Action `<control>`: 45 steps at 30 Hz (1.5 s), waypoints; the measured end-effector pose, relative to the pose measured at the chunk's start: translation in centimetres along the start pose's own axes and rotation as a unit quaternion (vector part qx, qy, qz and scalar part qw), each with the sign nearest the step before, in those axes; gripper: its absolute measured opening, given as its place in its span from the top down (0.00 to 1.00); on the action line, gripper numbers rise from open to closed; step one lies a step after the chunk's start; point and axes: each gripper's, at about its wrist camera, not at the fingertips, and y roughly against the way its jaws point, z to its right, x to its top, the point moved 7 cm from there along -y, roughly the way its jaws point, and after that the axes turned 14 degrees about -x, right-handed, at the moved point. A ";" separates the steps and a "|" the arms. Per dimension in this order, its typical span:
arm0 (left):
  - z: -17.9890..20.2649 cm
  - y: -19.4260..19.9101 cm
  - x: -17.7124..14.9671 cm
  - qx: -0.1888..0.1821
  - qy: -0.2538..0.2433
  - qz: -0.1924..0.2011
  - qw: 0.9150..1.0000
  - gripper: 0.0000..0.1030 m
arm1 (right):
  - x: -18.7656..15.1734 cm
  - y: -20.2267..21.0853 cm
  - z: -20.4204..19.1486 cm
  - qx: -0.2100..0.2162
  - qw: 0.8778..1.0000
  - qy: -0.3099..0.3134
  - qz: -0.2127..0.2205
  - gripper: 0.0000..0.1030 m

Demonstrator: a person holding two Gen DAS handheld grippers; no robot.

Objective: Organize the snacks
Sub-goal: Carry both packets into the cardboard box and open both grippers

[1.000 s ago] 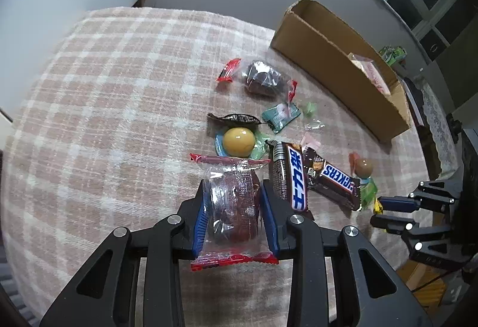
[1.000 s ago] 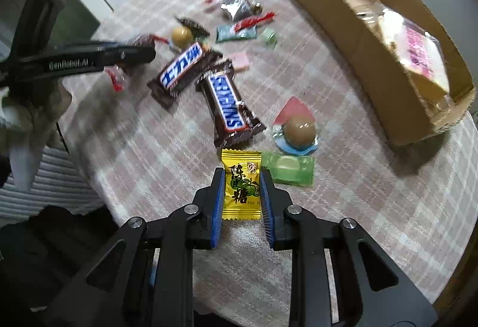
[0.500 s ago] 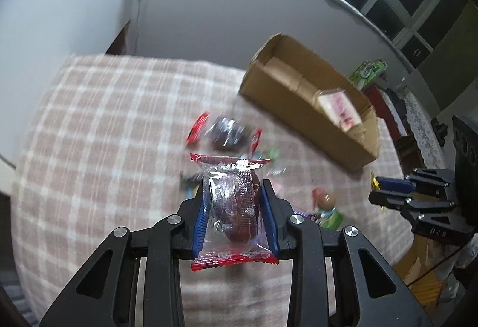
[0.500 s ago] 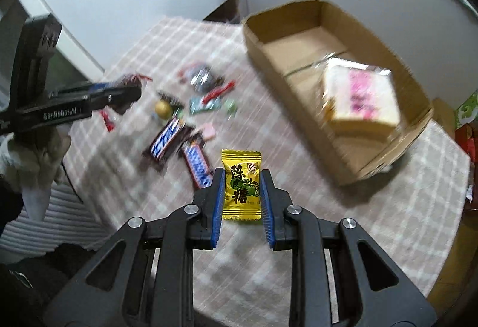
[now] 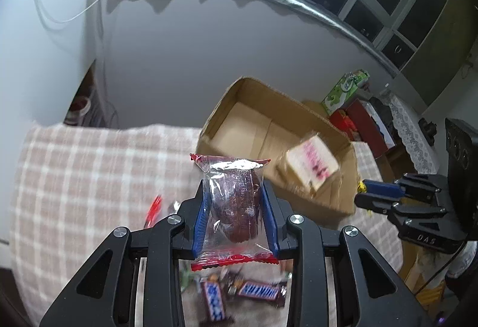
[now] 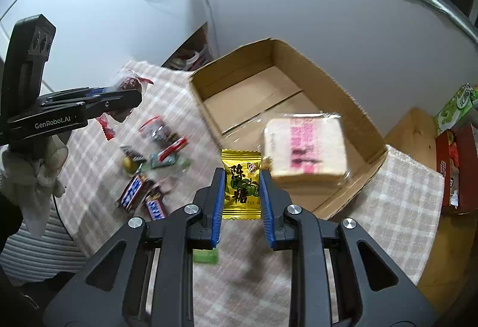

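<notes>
Left gripper [image 5: 236, 207] clamps a crinkly clear packet [image 5: 234, 204] with a dark, possibly cake, lump. Right gripper [image 6: 242, 192] pinches a glossy yellow candy sachet [image 6: 240, 185]. Both sit centre frame, before the open cardboard box [image 6: 334, 79] on the checked-cloth bench [image 5: 89, 171].

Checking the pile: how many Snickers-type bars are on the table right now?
2. Both chocolate bars lie side by side on the checked cloth, one left of the other, left of the right gripper. Blur may hide more.
</notes>
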 end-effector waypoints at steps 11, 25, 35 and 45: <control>0.5 -4.3 3.7 -0.016 0.003 -0.011 1.000 0.70 | 4.9 -3.5 2.7 -0.025 1.000 -0.018 0.001 0.77; 0.3 -8.3 5.0 -0.012 0.005 -0.042 0.999 0.70 | 8.9 -9.7 4.7 -0.039 0.997 -0.052 -0.028 0.77; 0.2 -8.6 5.0 -0.002 0.011 -0.056 0.998 0.59 | 9.2 -9.9 4.9 -0.048 0.997 -0.054 -0.024 0.59; 0.4 -6.2 5.8 -0.007 0.014 -0.035 0.999 0.59 | 8.8 -7.5 4.9 -0.038 0.997 -0.061 -0.016 0.59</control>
